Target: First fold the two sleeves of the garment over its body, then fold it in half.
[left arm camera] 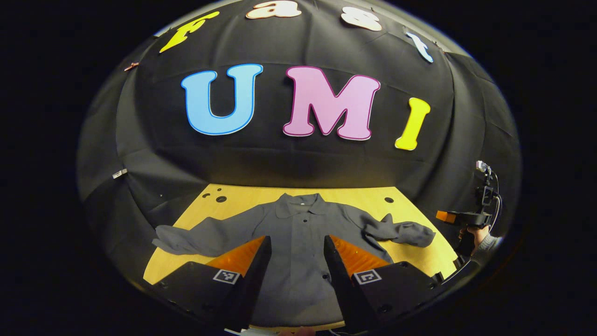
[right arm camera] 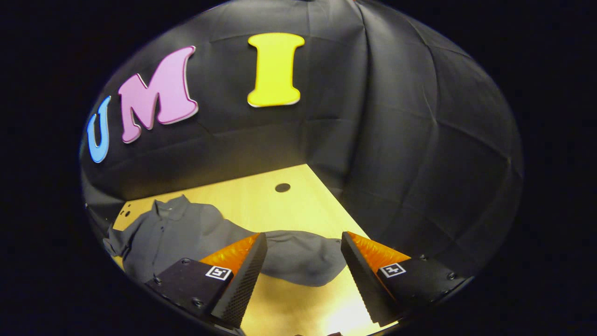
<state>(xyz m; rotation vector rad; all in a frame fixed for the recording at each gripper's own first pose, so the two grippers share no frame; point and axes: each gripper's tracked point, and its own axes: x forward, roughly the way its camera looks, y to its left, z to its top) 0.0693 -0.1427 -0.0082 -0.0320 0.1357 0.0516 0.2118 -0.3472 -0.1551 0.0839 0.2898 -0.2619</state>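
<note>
Left claw (left arm camera: 295, 261) spread above shirt (left arm camera: 298, 233) body | right claw (right arm camera: 303, 275) spread, sleeve (right arm camera: 298, 261) cuff lying between its fingers | shirt flat on surface (right arm camera: 261, 196), sleeves unfolded

Bare table (right arm camera: 261, 196) around the spread garment (left arm camera: 298, 228); black booth wall (right arm camera: 410, 177) close behind and at the right side.

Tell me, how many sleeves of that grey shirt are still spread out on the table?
2. One sleeve stretches to the left in the left gripper view; the other sleeve lies bunched at the right, ahead of the right gripper. Neither is folded over the shirt's body yet.
</note>
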